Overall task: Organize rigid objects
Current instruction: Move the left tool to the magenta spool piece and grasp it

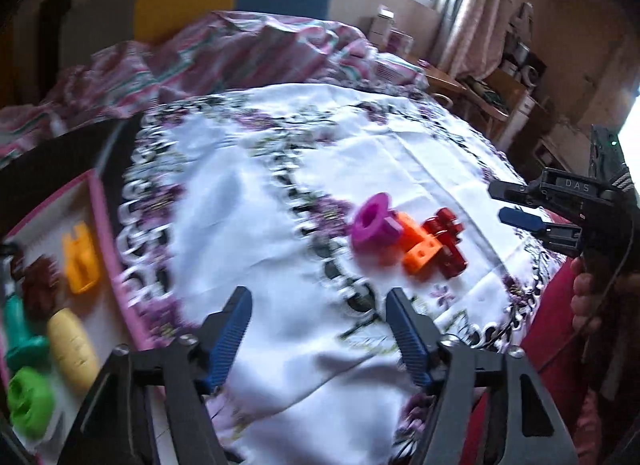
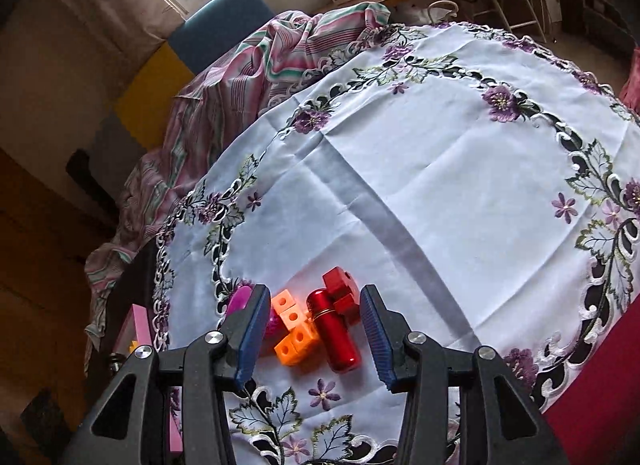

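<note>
A magenta spool (image 1: 374,225), an orange holed block (image 1: 418,247) and a red cylinder piece (image 1: 446,241) lie together on the white embroidered cloth (image 1: 280,193). My left gripper (image 1: 318,305) is open and empty, above the cloth in front of them. My right gripper (image 2: 314,297) is open and empty, its jaws either side of the orange block (image 2: 294,325) and red cylinder (image 2: 338,337); the spool (image 2: 240,301) is partly hidden behind its left finger. The right gripper also shows in the left wrist view (image 1: 504,203).
A pink-rimmed tray (image 1: 106,233) at the left holds an orange piece (image 1: 80,259), a brown piece (image 1: 40,289), a teal piece (image 1: 20,333), a cream cylinder (image 1: 74,349) and a green piece (image 1: 30,401). Striped bedding (image 1: 220,53) lies behind the cloth.
</note>
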